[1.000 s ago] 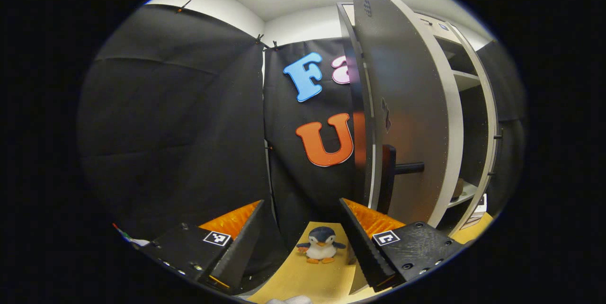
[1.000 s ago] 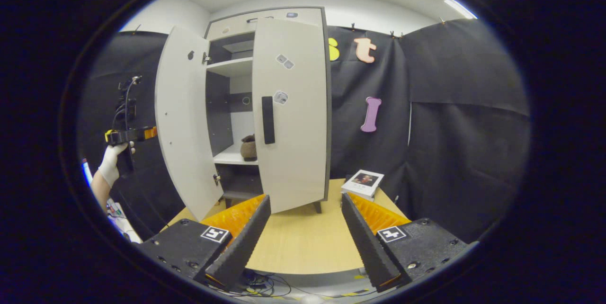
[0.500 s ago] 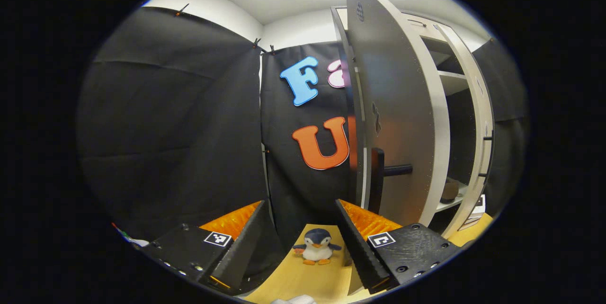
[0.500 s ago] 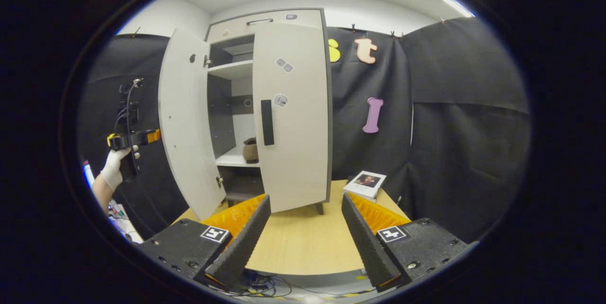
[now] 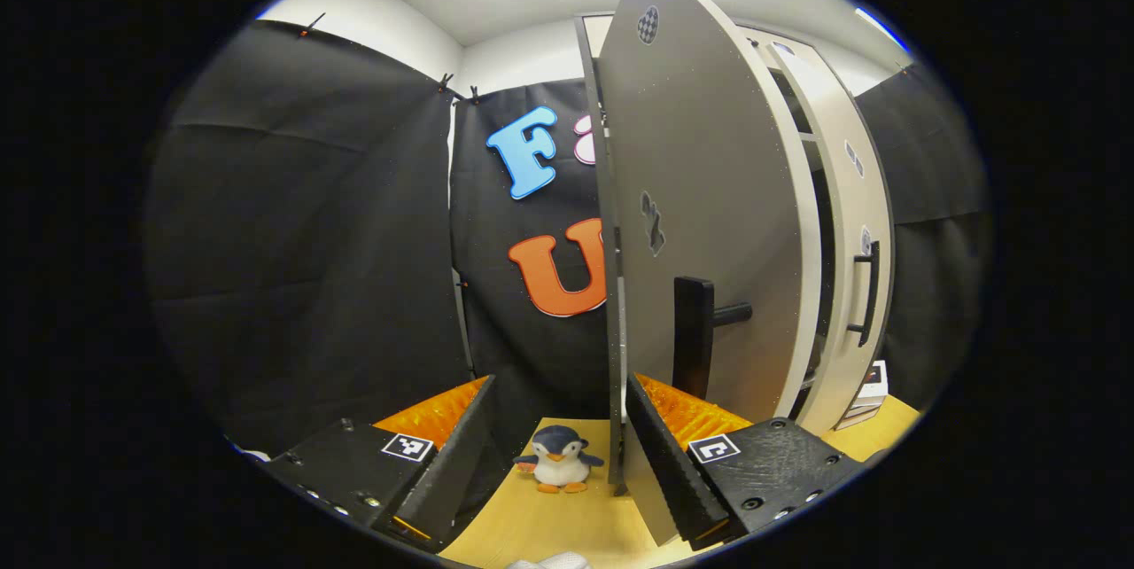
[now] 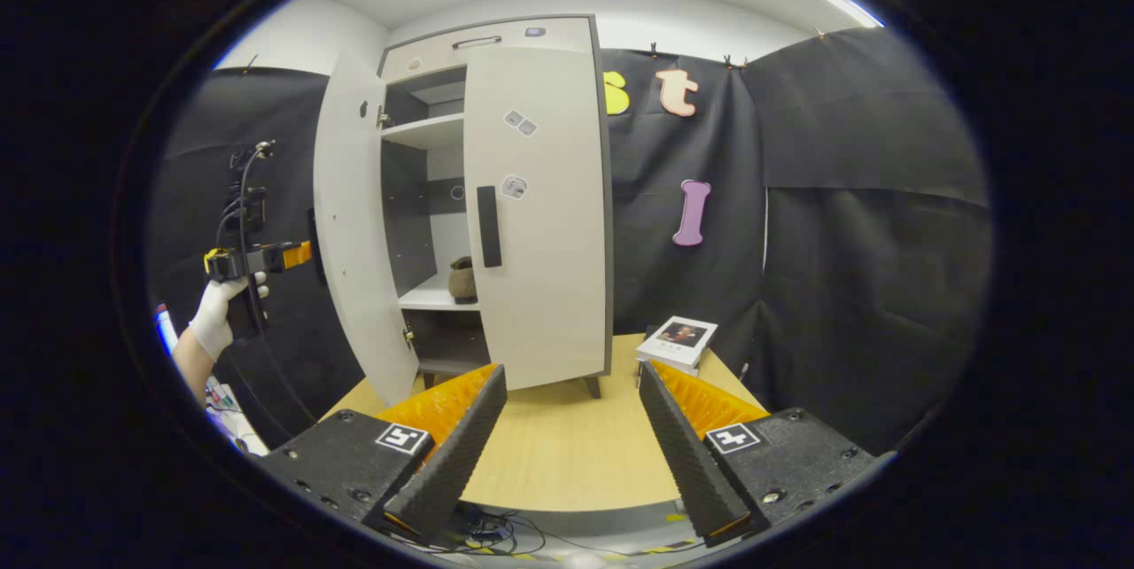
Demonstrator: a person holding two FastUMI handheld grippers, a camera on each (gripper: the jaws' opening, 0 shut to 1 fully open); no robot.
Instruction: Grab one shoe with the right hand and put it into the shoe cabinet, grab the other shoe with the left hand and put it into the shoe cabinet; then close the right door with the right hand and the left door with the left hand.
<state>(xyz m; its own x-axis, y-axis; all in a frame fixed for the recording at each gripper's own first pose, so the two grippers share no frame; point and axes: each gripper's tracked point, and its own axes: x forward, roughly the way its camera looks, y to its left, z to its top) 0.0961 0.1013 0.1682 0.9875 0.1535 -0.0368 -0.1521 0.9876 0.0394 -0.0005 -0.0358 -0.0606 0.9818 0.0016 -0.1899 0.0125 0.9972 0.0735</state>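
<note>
the shoe cabinet [image 6: 532, 33] stands on the wooden table [image 6: 567, 454], its right door [image 6: 540, 223] shut and its left door [image 6: 350, 214] partly open. through the gap, one brown shoe [image 6: 461, 278] sits on the middle shelf [image 6: 430, 294]; i cannot tell where the other shoe is. the left gripper [image 5: 558, 463] has its jaws apart, just beside the left door's outer face [image 5: 709, 223], near the black handle [image 5: 695, 334]. the right gripper [image 6: 571, 454] hangs with jaws apart over the table, holding nothing. a penguin toy [image 5: 558, 460] and a book [image 6: 678, 340] rest on the table.

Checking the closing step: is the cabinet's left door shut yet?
No, the left door stands ajar; shelves and a shoe show through the gap.
</note>
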